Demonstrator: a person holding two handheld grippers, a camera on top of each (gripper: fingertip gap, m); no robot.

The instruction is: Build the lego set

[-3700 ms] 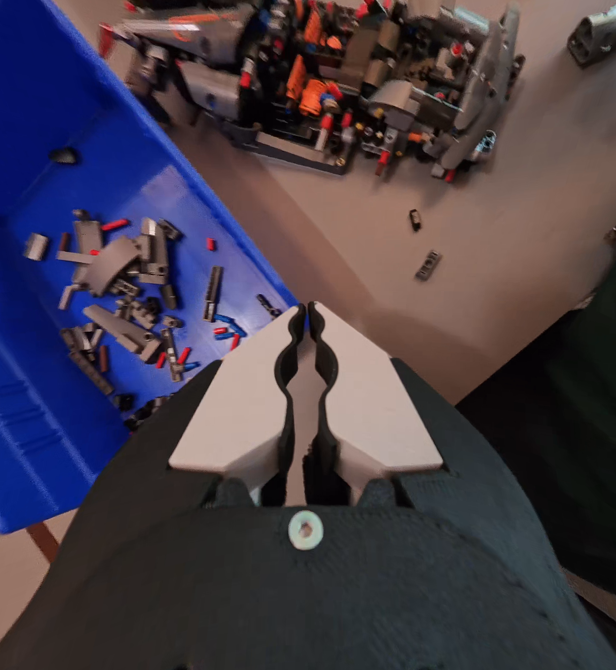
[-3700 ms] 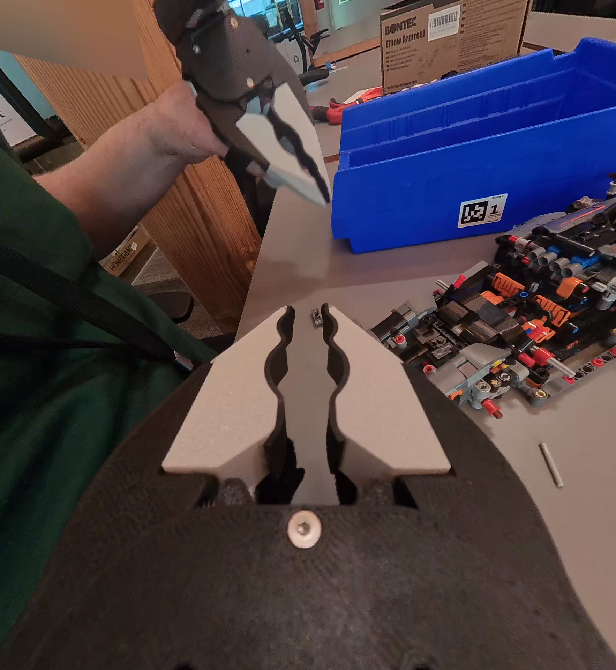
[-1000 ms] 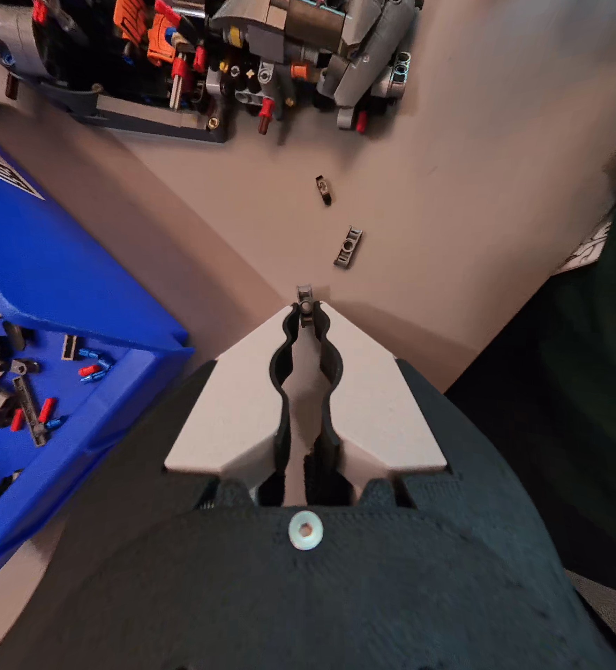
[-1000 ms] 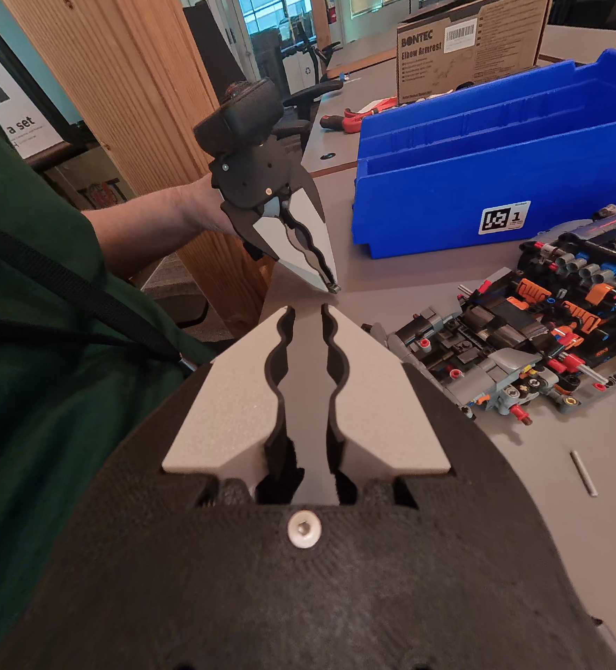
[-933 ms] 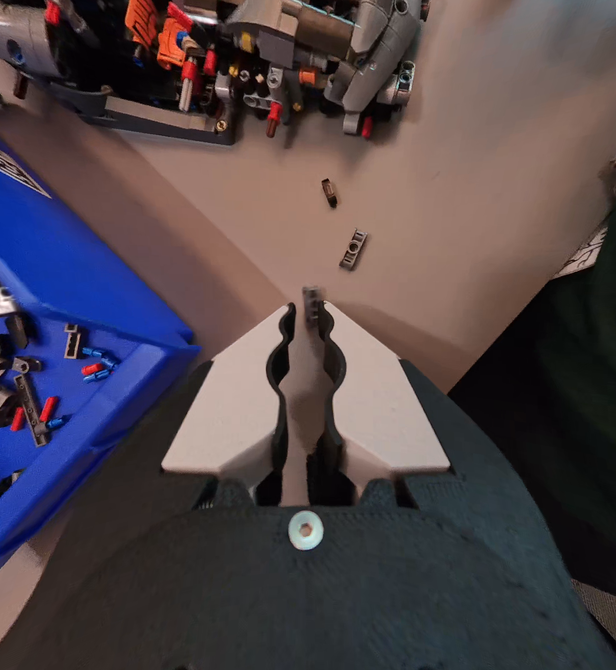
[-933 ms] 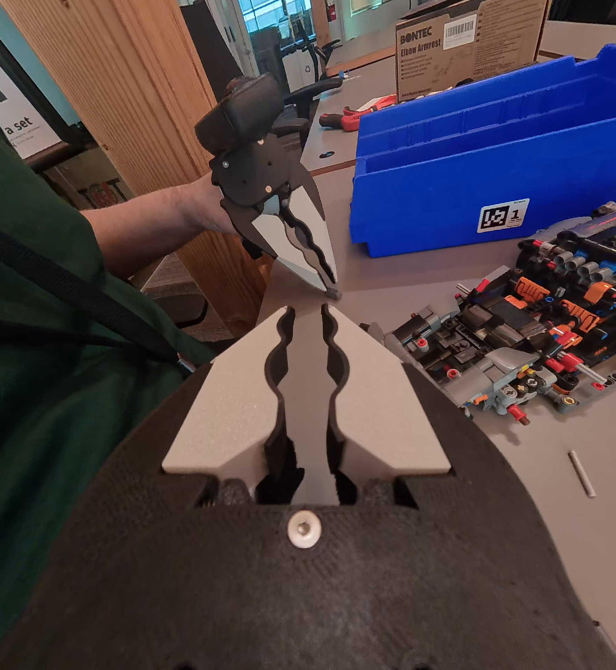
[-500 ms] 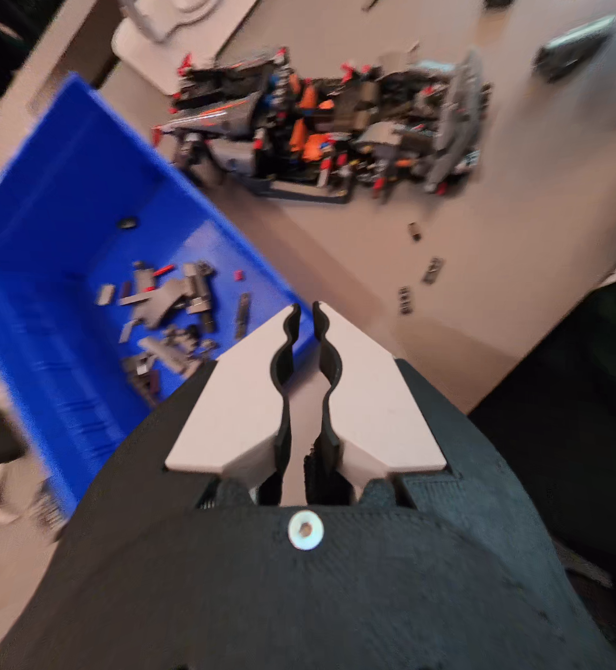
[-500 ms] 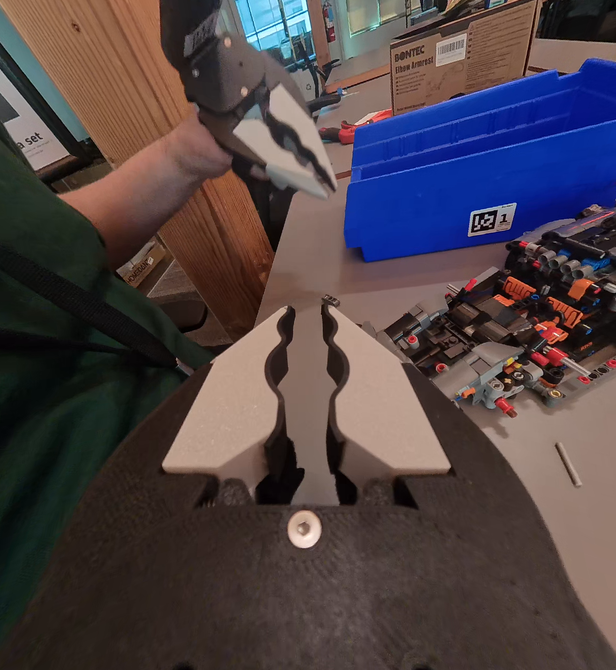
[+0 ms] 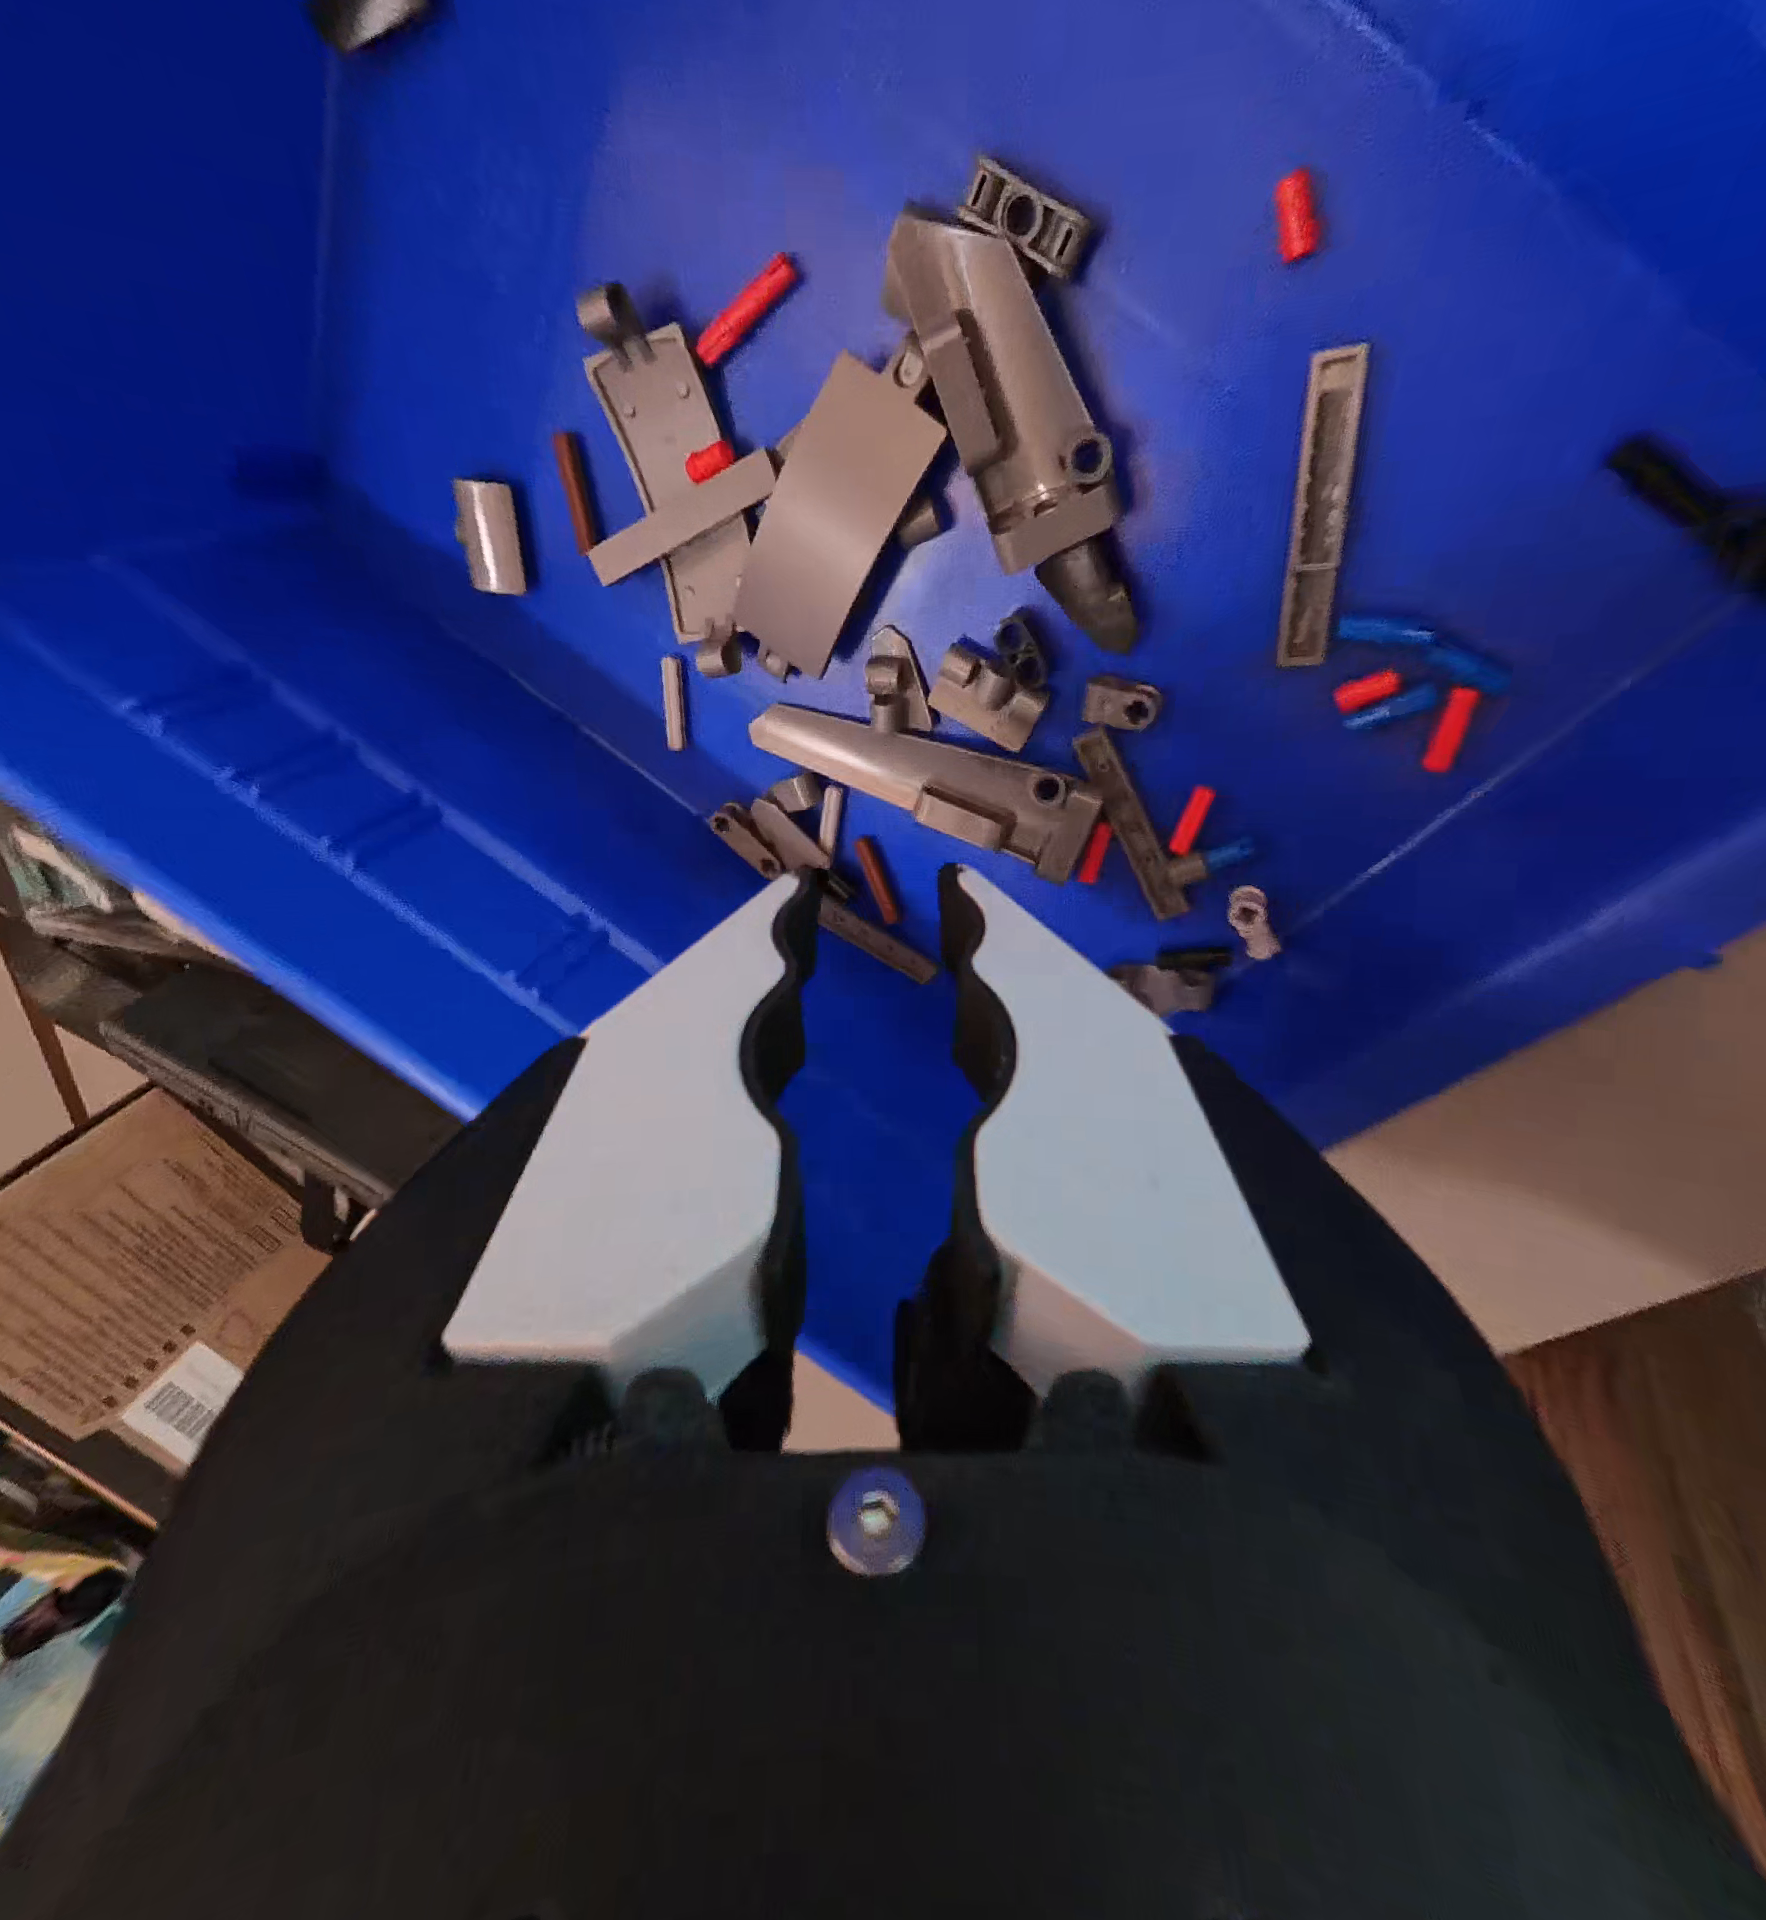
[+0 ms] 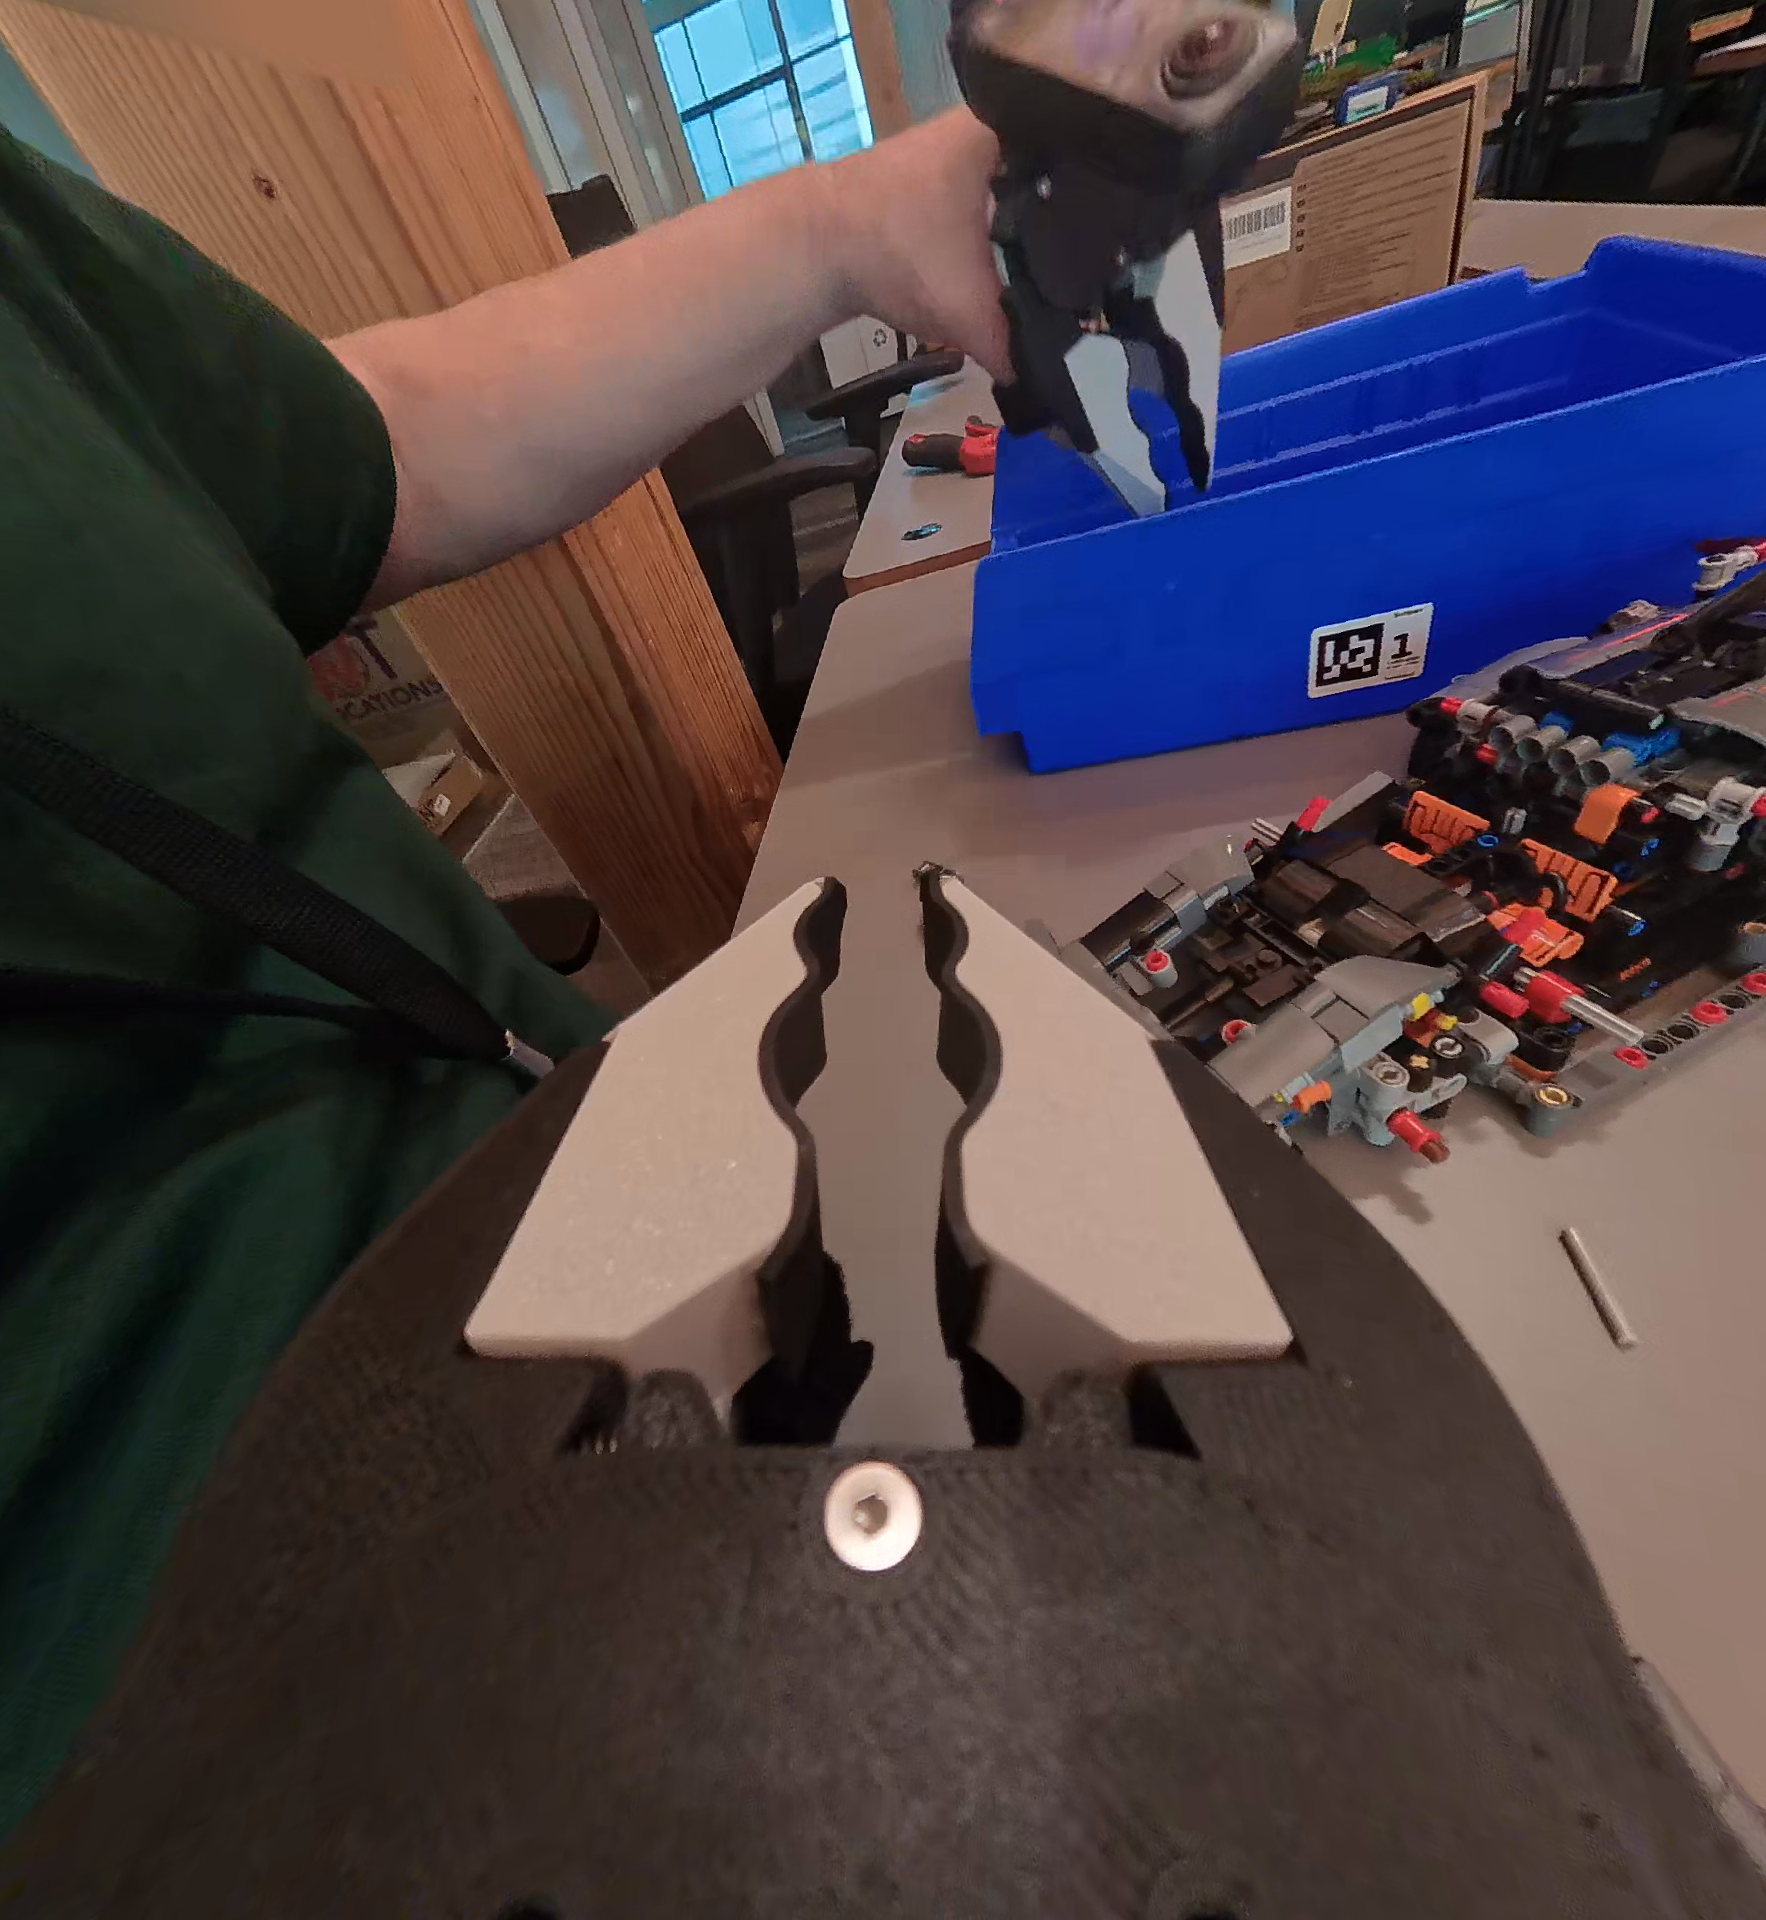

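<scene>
Left gripper [image 9: 874, 883], arm outstretched, points down into the blue bin [image 9: 235, 675], jaws parted, empty, above loose lego pieces [image 9: 920, 800]. Right gripper [image 10: 879, 883] hovers over the table [image 10: 1637, 1507], slightly parted, empty.

lego model [image 10: 1544, 914] cut off at right frame edge; left gripper [image 10: 1165, 457] tips hidden behind blue bin [image 10: 1481, 582] wall; bin's far end out of frame

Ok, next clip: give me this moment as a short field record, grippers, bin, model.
left gripper: open, empty, reaching down into the blue bin
right gripper: open, empty, above the table
bin contents: loose grey, red, blue and black lego pieces
lego model: partly built, on the table beside the bin
loose rod: on the table near the model
</scene>
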